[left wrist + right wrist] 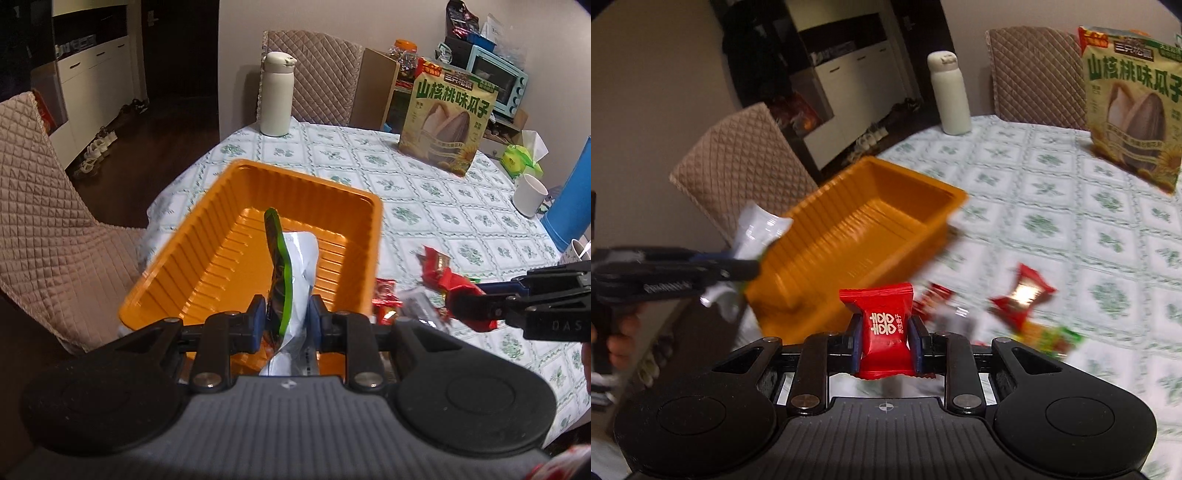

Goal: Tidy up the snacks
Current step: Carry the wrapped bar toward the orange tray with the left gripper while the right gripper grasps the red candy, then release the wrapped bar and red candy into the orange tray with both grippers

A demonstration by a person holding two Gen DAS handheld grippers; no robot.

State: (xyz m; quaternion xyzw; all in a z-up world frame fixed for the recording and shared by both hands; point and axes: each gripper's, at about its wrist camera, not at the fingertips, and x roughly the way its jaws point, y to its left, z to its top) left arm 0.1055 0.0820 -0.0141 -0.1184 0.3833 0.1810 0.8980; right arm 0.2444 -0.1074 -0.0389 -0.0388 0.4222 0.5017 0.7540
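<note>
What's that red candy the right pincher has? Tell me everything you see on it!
The red candy packet is a small glossy pillow-shaped wrapper, probably plastic film, with crimped zigzag ends at top and bottom. White printed characters sit on its front. It stands upright, off the tablecloth, clamped at its sides between the blue pads of the right gripper, which is shut on it. Nothing else touches it. Behind it lie more red sweets and the orange tray.

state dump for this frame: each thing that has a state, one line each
left gripper: shut on the green and white packet, over the tray
right gripper: shut on the red candy
orange tray: on the table, nothing seen lying in it
sunflower seed bag: upright
white bottle: upright, lid closed
loose candies: lying on the tablecloth
white cup: upright
</note>
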